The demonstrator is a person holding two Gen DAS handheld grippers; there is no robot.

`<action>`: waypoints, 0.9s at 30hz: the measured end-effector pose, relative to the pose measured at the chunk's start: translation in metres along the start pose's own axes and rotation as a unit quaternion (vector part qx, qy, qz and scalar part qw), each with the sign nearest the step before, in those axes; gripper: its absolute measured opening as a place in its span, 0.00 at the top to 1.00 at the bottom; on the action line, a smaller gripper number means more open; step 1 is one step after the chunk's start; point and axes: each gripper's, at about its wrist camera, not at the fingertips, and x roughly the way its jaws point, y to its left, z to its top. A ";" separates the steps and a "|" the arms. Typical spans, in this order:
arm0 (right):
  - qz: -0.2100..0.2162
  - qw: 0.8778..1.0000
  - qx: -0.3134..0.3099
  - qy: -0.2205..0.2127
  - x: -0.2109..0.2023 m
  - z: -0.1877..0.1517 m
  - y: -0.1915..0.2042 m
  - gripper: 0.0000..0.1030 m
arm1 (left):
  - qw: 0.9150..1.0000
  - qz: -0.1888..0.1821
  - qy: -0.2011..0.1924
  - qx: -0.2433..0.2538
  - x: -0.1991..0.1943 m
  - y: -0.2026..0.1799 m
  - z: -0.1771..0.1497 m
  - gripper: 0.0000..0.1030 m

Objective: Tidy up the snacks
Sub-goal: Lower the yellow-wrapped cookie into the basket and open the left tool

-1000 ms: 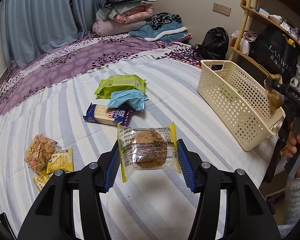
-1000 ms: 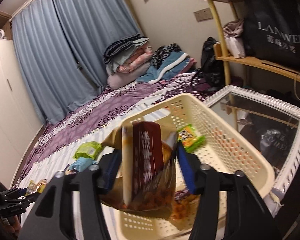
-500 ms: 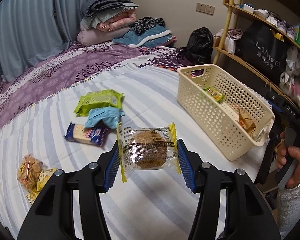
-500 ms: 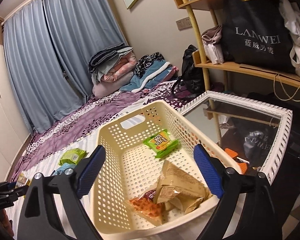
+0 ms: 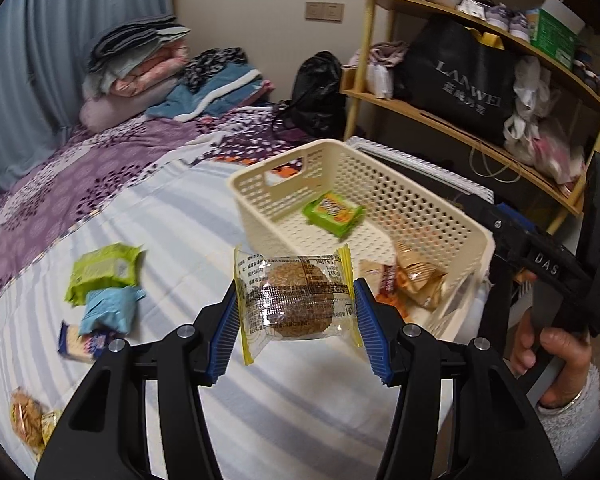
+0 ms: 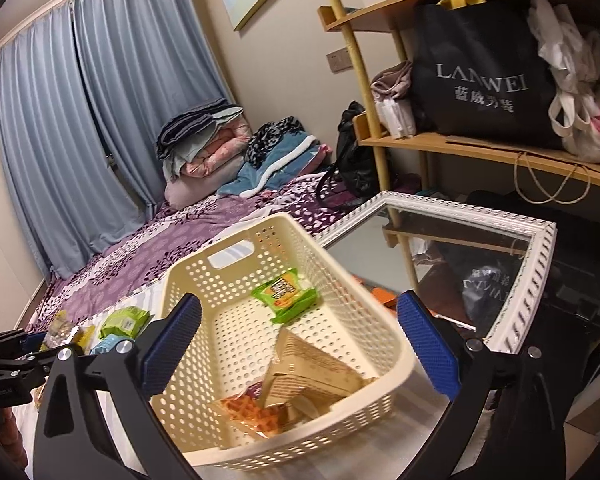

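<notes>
— Left gripper [image 5: 296, 306]: clamped on the wrapped round cake [image 5: 296, 300], blue pads pressing the two sealed yellow ends, packet hanging clear above the striped sheet [image 5: 204, 232], just short of the basket [image 5: 476, 240] near corner. Why gripped by the ends?

— Probably to spare the cake itself; squeezing the crimped seams keeps the soft middle uncrushed. Long axis of the packet lying across the fingers, side to side, printed face turned toward the camera, wrapper roughly upright.

— And the right gripper [image 6: 300, 344]?

— Spread wide, nothing between the pads, hovering over the near end of the basket. Looks free for another pickup.

— Inside the basket?

— Green packet [image 6: 284, 294] toward the far end, under the handle slot; tan pouch [image 6: 312, 368] and orange snack bag [image 6: 256, 410] heaped at the near end. Middle of the floor bare, likely the easiest spot for the cake.

— Left outside the basket?

— Lime-green pack [image 5: 104, 270], pale blue pack [image 5: 108, 308] and a dark blue biscuit pack [image 5: 82, 346] well to its left on the sheet; a clear bag of small biscuits [image 5: 26, 420] farther still, at the frame edge
</notes>
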 end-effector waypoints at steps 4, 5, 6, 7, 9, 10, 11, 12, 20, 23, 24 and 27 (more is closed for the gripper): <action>-0.005 1.000 0.008 -0.003 -0.004 0.000 -0.010 0.05 | 1.000 -0.021 0.003 0.016 0.014 -0.021 0.010 0.46; -0.006 1.000 0.011 -0.003 -0.004 0.000 -0.012 0.05 | 1.000 -0.024 0.004 0.020 0.017 -0.025 0.012 0.46; -0.008 1.000 0.013 -0.003 -0.005 -0.001 -0.014 0.05 | 0.999 -0.027 0.005 0.022 0.020 -0.028 0.013 0.46; -0.009 1.000 0.015 -0.003 -0.005 -0.001 -0.016 0.05 | 0.999 -0.029 0.007 0.024 0.024 -0.031 0.014 0.46; -0.010 1.000 0.019 -0.003 -0.004 -0.002 -0.019 0.05 | 0.999 -0.031 0.011 0.027 0.031 -0.036 0.017 0.46; -0.010 1.000 0.020 -0.003 -0.004 -0.002 -0.020 0.05 | 0.999 -0.033 0.013 0.028 0.033 -0.038 0.017 0.46; -0.010 1.000 0.022 -0.003 -0.004 -0.003 -0.021 0.05 | 0.999 -0.035 0.014 0.029 0.035 -0.040 0.018 0.46; -0.010 1.000 0.022 -0.003 -0.005 -0.003 -0.021 0.05 | 0.999 -0.037 0.015 0.032 0.038 -0.043 0.019 0.46; -0.018 1.000 0.015 -0.013 -0.009 0.000 -0.021 0.05 | 0.999 -0.031 0.011 0.039 0.042 -0.046 0.025 0.05; -0.016 1.000 0.019 -0.015 -0.010 0.001 -0.020 0.05 | 0.999 -0.012 0.020 0.025 0.043 -0.036 0.023 0.03; -0.016 1.000 0.019 -0.015 -0.010 0.001 -0.019 0.05 | 1.000 -0.004 0.023 0.017 0.044 -0.031 0.022 0.03; -0.011 1.000 0.015 -0.016 -0.011 0.002 -0.012 0.05 | 1.000 0.015 0.026 0.002 0.042 -0.017 0.020 0.03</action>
